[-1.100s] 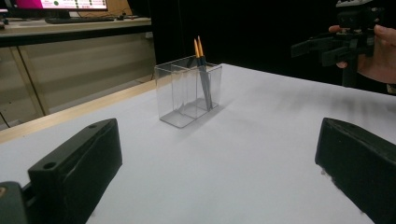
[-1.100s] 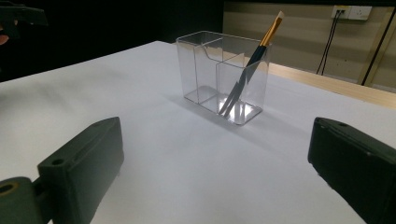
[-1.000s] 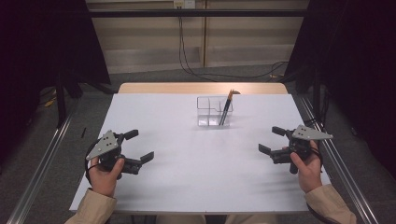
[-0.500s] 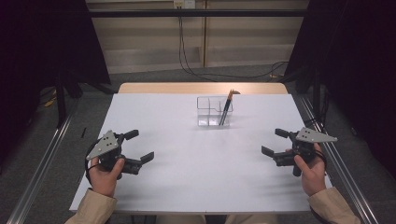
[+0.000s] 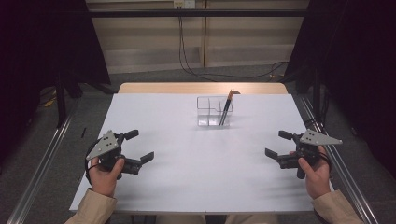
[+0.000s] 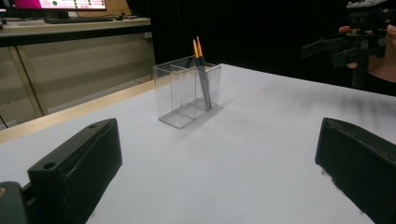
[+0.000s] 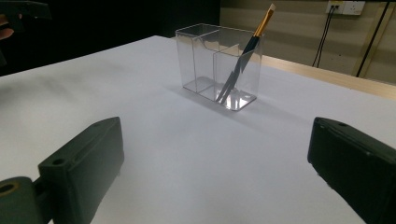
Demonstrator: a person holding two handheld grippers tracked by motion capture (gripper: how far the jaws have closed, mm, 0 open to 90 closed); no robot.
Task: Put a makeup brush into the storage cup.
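Observation:
A clear plastic holder [image 5: 213, 111] with compartments stands on the far middle of the white table [image 5: 196, 182]. Two dark pencil-like sticks with orange tips [image 5: 226, 108] lean in its right compartment. My left gripper [image 5: 140, 145] is held at the near left, open and empty, well short of the holder. My right gripper [image 5: 276, 144] is held at the near right, open and empty too. The left gripper view has the holder [image 6: 186, 95] and sticks [image 6: 202, 77] ahead between the wide-apart jaws. The right gripper view has the holder [image 7: 218, 65] and a stick [image 7: 246, 52] ahead.
A wooden strip [image 5: 201, 87] runs along the table's far edge, with cables [image 5: 187, 51] on the floor beyond. Metal rails [image 5: 42, 163] flank the table on both sides. The other hand's gripper [image 6: 348, 44] shows at the top right of the left gripper view.
My right gripper has drifted a little to the right and toward the person. The left gripper and the holder have stayed put.

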